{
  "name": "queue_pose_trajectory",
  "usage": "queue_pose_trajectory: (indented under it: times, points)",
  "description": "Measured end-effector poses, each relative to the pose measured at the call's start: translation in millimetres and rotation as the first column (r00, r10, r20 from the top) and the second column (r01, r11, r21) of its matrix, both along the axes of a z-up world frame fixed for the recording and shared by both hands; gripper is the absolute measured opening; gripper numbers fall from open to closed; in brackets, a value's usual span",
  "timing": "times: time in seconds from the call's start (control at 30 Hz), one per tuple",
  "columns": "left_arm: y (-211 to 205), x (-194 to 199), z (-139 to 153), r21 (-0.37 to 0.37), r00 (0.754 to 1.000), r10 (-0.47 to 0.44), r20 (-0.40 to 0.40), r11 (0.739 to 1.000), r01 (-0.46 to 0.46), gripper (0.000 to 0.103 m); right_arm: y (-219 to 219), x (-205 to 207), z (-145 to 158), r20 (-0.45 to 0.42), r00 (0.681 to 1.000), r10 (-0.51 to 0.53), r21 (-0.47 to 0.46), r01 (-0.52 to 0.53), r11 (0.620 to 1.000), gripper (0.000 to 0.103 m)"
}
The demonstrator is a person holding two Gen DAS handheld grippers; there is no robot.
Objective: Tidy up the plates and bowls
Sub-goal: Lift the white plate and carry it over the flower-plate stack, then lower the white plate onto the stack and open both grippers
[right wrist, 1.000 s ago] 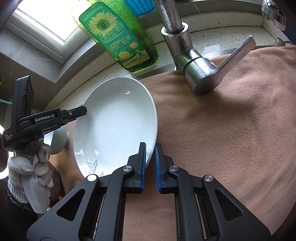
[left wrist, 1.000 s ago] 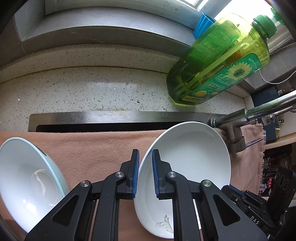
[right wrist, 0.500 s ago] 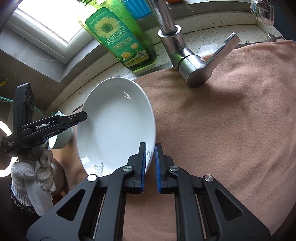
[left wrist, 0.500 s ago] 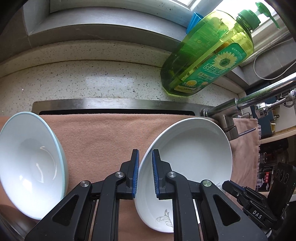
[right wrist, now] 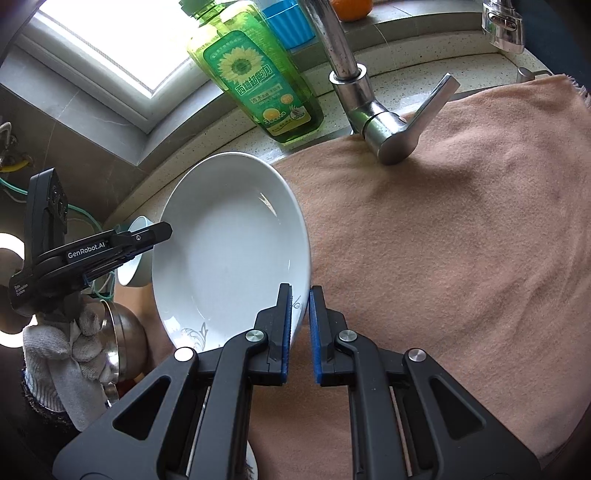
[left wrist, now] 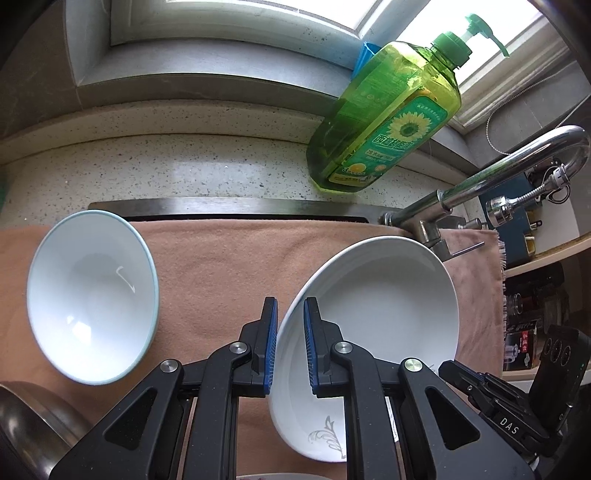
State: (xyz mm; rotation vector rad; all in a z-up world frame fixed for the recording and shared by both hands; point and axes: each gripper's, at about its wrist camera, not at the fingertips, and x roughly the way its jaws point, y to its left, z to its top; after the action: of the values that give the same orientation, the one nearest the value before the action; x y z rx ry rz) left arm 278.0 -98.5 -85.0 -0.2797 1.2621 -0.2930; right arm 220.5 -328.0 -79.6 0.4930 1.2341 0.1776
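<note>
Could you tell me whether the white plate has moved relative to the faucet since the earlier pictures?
Yes. In the right wrist view the white plate, gripped by both grippers, now sits lower and farther from the faucet, consistent with being lifted.

A speckled stone countertop point(left wrist: 155, 177) is seen along the back, with a raised ledge and a grey window sill point(left wrist: 207, 79) above it. Daylight is admitted through a white-framed window point(right wrist: 107, 55); the glass is overexposed. A steel sink rim point(left wrist: 221, 205) is visible behind a brown towel point(right wrist: 461, 258) spread over the basin area. A chrome faucet point(right wrist: 369, 110) with a lever handle is mounted at the counter. A green detergent bottle point(left wrist: 388, 122) and a blue container point(right wrist: 291, 22) are placed by the sill. Grey wall tiles point(right wrist: 74, 147) are noted beside the window.
</note>
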Motion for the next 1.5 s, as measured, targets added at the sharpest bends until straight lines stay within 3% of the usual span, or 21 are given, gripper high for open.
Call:
queue_pose_trajectory:
  times: [0.37,0.77,1.5]
  points:
    - [16,-33,24,-0.003,0.999,-0.016,0.032,1.0,0.016,0.012,20,-38,32,0.052,0.998,-0.017,-0.003,0.018,1.0,0.009]
    - [47,-79,34,-0.004,0.999,-0.023,0.042,1.0,0.023,0.012,58,-80,36,0.045,0.999,-0.014,0.008,0.014,1.0,0.009]
    - [86,-153,1,-0.003,0.999,-0.018,-0.041,1.0,0.018,0.012,103,-144,10,-0.068,0.995,0.074,-0.001,-0.074,0.997,0.009]
